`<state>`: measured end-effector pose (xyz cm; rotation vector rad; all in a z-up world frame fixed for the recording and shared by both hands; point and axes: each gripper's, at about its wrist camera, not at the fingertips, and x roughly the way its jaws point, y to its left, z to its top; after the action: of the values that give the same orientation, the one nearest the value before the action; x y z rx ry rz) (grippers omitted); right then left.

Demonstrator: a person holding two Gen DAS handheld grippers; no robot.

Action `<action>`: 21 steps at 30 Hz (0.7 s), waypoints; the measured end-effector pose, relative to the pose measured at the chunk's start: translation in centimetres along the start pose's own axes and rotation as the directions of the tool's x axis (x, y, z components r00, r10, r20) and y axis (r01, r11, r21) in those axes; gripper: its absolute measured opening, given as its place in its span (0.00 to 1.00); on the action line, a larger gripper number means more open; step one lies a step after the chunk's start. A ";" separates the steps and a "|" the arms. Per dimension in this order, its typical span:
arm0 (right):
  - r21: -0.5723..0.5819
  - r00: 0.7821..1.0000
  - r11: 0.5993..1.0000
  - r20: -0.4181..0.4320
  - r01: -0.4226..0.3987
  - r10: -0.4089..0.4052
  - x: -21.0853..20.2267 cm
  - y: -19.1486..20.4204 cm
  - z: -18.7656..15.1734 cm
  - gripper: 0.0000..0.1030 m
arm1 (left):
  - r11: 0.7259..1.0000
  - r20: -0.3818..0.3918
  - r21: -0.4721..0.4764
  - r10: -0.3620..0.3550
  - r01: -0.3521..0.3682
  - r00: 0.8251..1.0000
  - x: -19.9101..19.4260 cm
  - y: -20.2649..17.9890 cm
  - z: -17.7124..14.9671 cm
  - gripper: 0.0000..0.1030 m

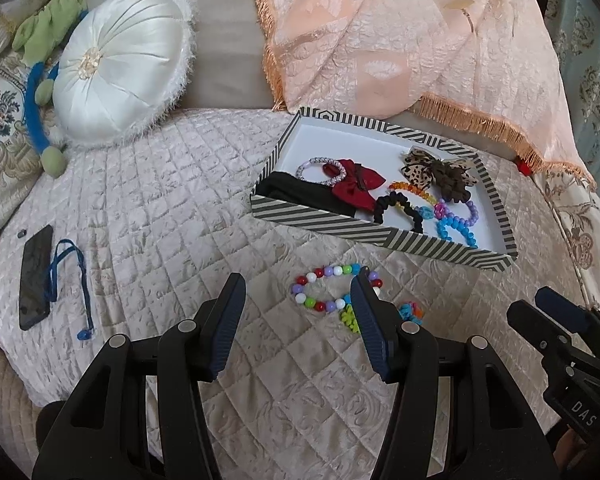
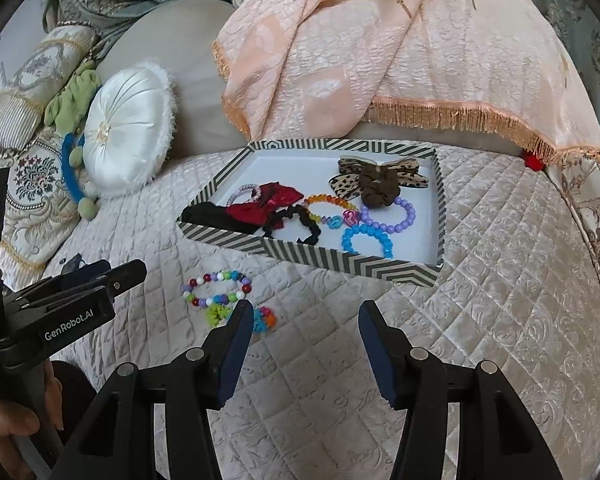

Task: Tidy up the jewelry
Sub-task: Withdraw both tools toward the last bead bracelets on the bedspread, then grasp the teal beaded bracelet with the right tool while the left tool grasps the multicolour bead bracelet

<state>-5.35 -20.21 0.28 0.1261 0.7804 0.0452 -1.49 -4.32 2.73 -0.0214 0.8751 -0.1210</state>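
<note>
A striped box (image 1: 332, 227) (image 2: 300, 249) on the quilted bed holds a red bow (image 1: 352, 184), a leopard bow (image 1: 416, 166), a black scrunchie (image 1: 400, 206), and blue (image 1: 454, 228) and purple (image 2: 388, 216) bead bracelets. In front of it on the quilt lie a multicoloured bead bracelet (image 1: 324, 286) (image 2: 216, 288) and a small bright scrunchie (image 1: 350, 317) (image 2: 216, 316). My left gripper (image 1: 298, 284) is open and empty just before the bracelet. My right gripper (image 2: 304, 312) is open and empty, right of both items; it also shows in the left wrist view (image 1: 548, 312).
A white round cushion (image 1: 120, 68) and a green and blue plush toy (image 1: 40, 80) lie at the back left. A phone (image 1: 36, 276) with a blue strap (image 1: 80, 280) lies at the left. A peach fringed throw (image 1: 420, 40) hangs behind the box.
</note>
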 end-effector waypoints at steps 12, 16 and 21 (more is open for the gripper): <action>-0.025 0.994 0.997 -0.089 -0.067 0.064 3.8 0.4 -1.1 0.51 | 0.988 -0.126 -0.144 -0.066 0.047 0.990 3.7 4.7 -0.3 0.53; -0.032 0.987 0.995 -0.128 -0.097 0.092 5.7 1.1 -1.2 0.51 | 0.979 -0.187 -0.185 -0.117 0.082 0.975 5.9 5.0 -0.4 0.53; -0.051 0.980 0.991 -0.165 -0.125 0.115 8.2 2.1 -0.8 0.51 | 0.985 -0.230 -0.158 -0.110 0.074 0.967 8.3 4.3 -0.4 0.59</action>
<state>-0.08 -17.38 -5.73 0.1125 0.9320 0.1961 3.87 -0.98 -4.13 -0.1902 1.1228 -0.1479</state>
